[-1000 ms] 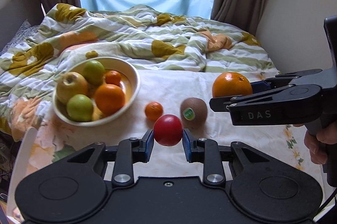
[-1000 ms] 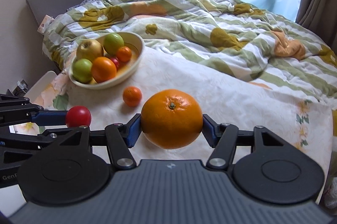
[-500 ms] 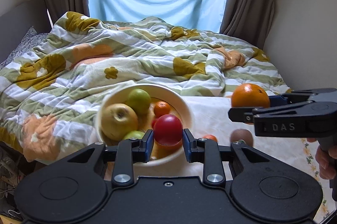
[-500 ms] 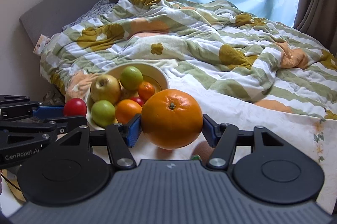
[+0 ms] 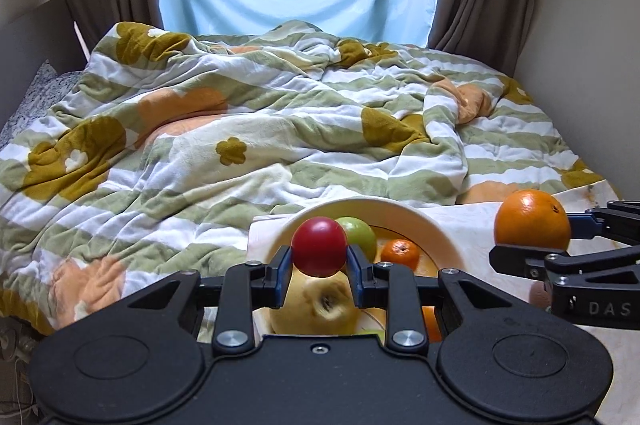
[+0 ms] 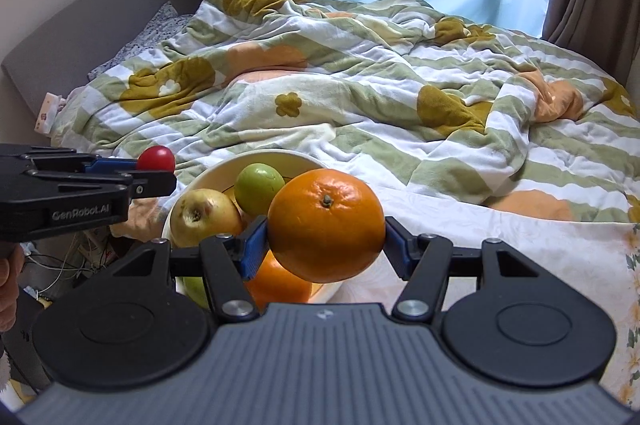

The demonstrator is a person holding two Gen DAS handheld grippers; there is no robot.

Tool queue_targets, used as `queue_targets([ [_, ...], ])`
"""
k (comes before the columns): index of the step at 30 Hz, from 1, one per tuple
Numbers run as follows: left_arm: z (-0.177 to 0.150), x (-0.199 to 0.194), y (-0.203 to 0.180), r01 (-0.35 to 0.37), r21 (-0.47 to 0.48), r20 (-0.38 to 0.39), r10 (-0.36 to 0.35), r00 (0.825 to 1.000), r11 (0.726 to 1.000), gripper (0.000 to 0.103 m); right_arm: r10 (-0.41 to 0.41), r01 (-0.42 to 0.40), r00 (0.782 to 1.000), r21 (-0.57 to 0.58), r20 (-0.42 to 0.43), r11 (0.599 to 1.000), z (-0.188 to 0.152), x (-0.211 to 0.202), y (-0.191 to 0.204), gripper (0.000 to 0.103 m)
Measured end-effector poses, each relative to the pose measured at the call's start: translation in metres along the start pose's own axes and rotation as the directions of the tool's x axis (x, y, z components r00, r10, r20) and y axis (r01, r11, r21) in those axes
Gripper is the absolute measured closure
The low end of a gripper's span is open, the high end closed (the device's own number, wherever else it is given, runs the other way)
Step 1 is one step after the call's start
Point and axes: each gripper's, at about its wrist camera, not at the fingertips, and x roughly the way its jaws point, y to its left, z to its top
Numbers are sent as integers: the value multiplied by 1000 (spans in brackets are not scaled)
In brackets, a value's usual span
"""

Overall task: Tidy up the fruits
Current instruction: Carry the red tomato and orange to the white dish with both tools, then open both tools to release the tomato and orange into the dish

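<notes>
My left gripper (image 5: 319,261) is shut on a small red fruit (image 5: 319,245) and holds it above the near-left part of the cream bowl (image 5: 420,221). The red fruit also shows in the right wrist view (image 6: 157,158). My right gripper (image 6: 326,237) is shut on a large orange (image 6: 326,225) and holds it over the bowl's right side (image 6: 280,155); the orange shows at the right in the left wrist view (image 5: 532,221). The bowl holds a yellow apple (image 5: 316,309), a green apple (image 5: 358,235), a small mandarin (image 5: 400,253) and an orange (image 6: 276,283).
A rumpled green, white and orange quilt (image 5: 240,129) covers the bed behind the bowl. The bowl stands on a pale floral cloth (image 6: 520,245). A kiwi (image 5: 538,295) peeks out under the right gripper. Curtains and a window lie beyond; walls close in on both sides.
Both grippers have moved left and forward with their fruits, from over the loose fruits on the cloth to over the bowl. The loose mandarin has dropped out of view.
</notes>
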Motion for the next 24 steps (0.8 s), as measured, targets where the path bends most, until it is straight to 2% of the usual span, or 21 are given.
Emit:
queue_targets([
  [7, 12, 46, 14, 29, 41, -55, -27, 998, 999, 71, -46, 47, 999, 46, -17, 998, 6, 24, 3, 27],
  [16, 12, 78, 20, 61, 69, -90, -55, 994, 996, 68, -95, 100, 994, 109, -54, 989, 6, 48, -4, 27],
  [17, 12, 78, 21, 59, 69, -84, -53, 995, 996, 64, -98, 104, 994, 114, -56, 988, 6, 49, -5, 27],
  [18, 12, 78, 21, 48, 71, -78, -42, 996, 996, 48, -101, 108, 993, 119, -58, 987, 6, 50, -5, 27],
  [19, 13, 77, 21, 36, 71, -71, -31, 997, 997, 19, -104, 111, 993, 123, -59, 986, 6, 51, -6, 27],
  [20, 13, 75, 22, 30, 68, -60, -26, 998, 997, 6, -107, 114, 992, 126, -61, 985, 6, 51, -7, 27],
  [21, 13, 71, 23, 26, 60, -35, -24, 999, 998, 0, -109, 116, 992, 128, -61, 985, 6, 51, -7, 28],
  [24, 13, 65, 27, 26, 41, -28, -25, 999, 999, 0, -109, 116, 992, 130, -58, 985, 7, 51, -6, 28],
])
